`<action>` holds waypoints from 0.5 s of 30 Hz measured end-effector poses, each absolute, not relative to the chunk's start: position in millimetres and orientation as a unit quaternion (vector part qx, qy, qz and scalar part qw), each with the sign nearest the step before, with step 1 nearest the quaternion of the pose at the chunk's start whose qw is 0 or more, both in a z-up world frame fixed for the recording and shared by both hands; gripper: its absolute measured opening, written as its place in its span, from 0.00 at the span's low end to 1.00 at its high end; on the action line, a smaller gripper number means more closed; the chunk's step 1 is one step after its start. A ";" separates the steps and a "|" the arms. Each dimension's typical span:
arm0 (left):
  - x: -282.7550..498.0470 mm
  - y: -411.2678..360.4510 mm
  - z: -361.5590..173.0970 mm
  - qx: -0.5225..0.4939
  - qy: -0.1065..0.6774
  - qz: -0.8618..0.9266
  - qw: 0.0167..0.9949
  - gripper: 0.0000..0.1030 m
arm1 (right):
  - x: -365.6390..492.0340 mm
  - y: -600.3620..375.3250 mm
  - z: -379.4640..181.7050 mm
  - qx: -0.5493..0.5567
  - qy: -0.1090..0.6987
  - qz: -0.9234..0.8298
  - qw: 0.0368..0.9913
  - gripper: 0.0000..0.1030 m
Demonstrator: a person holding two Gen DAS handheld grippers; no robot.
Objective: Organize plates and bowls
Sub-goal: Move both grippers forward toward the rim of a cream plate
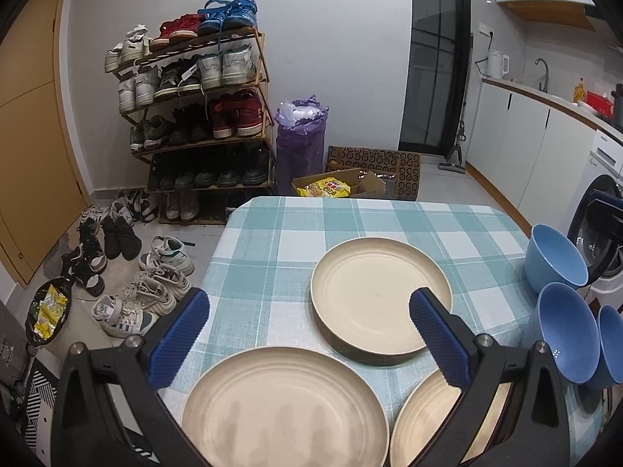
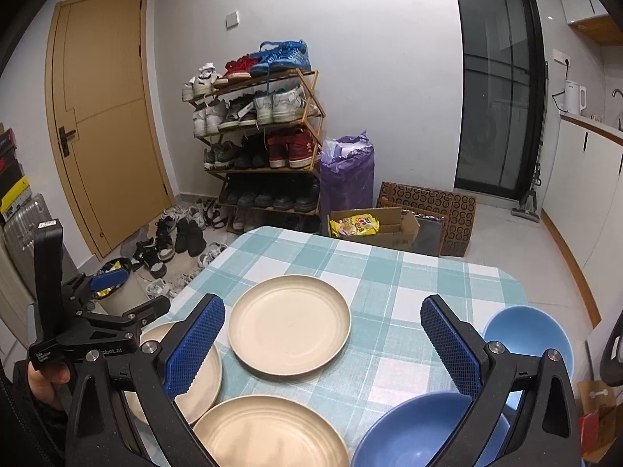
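Note:
Three cream plates lie apart on the checked tablecloth [image 1: 272,233]: a far one [image 1: 379,299], a near left one [image 1: 284,408] and a near right one [image 1: 428,428]. Three blue bowls stand at the right edge: a far one [image 1: 555,258], a middle one [image 1: 568,344] and a near one [image 1: 613,342]. My left gripper [image 1: 307,334] is open and empty above the near plates. My right gripper [image 2: 325,344] is open and empty, over the far plate [image 2: 290,325] and a near blue bowl [image 2: 420,432]. Another bowl [image 2: 533,334] sits behind. The left gripper [image 2: 109,284] shows at the left.
A shoe rack [image 1: 194,109] stands by the wall beyond the table, with loose shoes [image 1: 155,284] on the floor. A purple bag [image 1: 300,140] and cardboard boxes [image 1: 350,186] sit behind the table. Kitchen cabinets [image 1: 525,144] and a washing machine [image 1: 599,214] are on the right.

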State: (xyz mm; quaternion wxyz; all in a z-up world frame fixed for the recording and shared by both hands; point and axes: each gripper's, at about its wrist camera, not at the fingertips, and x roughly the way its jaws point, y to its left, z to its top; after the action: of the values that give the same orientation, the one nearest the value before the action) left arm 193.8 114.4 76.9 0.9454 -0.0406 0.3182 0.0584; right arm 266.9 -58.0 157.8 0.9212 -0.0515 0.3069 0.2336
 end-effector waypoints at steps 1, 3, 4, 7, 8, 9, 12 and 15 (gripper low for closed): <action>196.2 114.2 76.4 -0.040 0.320 0.058 0.945 1.00 | 270.9 -56.4 156.2 -0.050 0.311 0.234 0.920 1.00; 201.1 113.7 74.4 -0.039 0.323 0.058 0.944 1.00 | 277.9 -54.8 153.2 -0.048 0.315 0.230 0.920 1.00; 204.5 113.9 73.0 -0.040 0.326 0.057 0.943 1.00 | 282.4 -53.5 151.0 -0.047 0.320 0.228 0.918 1.00; 215.5 114.0 68.7 -0.035 0.334 0.059 0.940 1.00 | 294.9 -50.1 144.0 -0.043 0.330 0.223 0.916 1.00; 218.3 114.4 67.7 -0.034 0.335 0.061 0.940 1.00 | 299.4 -49.1 142.0 -0.043 0.333 0.219 0.916 1.00; 220.7 114.8 66.6 -0.035 0.336 0.060 0.939 1.00 | 303.2 -48.6 140.0 -0.040 0.335 0.217 0.916 1.00; 229.5 117.9 62.1 -0.037 0.346 0.061 0.936 1.00 | 315.9 -47.0 131.9 -0.032 0.353 0.214 0.910 1.00; 237.5 121.5 57.9 -0.042 0.353 0.060 0.933 1.00 | 328.2 -45.2 123.9 -0.030 0.368 0.209 0.905 1.00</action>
State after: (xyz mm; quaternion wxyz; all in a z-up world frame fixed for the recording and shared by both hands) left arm 237.5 121.5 57.9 0.9329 -0.0419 0.3526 0.0602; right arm 328.2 -45.2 123.9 0.9055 -0.0303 0.3679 0.2094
